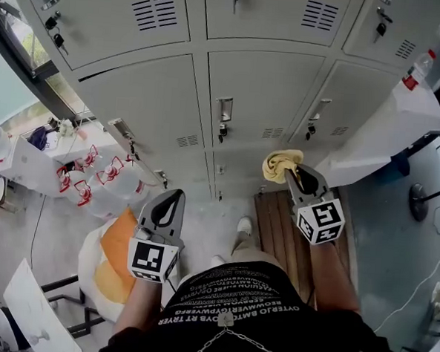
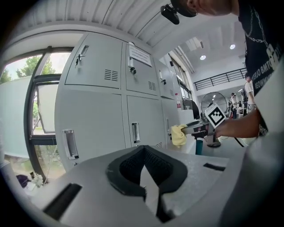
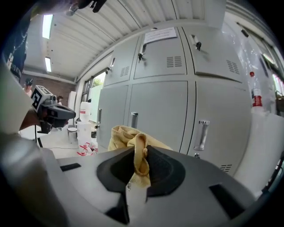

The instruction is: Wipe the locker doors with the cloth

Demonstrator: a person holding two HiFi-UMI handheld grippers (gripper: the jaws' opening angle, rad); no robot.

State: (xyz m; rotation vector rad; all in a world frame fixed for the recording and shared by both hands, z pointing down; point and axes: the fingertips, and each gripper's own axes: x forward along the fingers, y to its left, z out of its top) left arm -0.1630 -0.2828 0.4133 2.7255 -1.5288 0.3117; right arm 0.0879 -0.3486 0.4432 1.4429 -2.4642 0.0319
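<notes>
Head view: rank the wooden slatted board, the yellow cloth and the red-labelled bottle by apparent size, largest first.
1. Wooden slatted board: clearly largest, even though partly covered.
2. Yellow cloth.
3. Red-labelled bottle: about as long as the cloth but much narrower.

The cloth [image 3: 123,136] (its lower end) is hidden inside the right claw [image 3: 140,170].
</notes>
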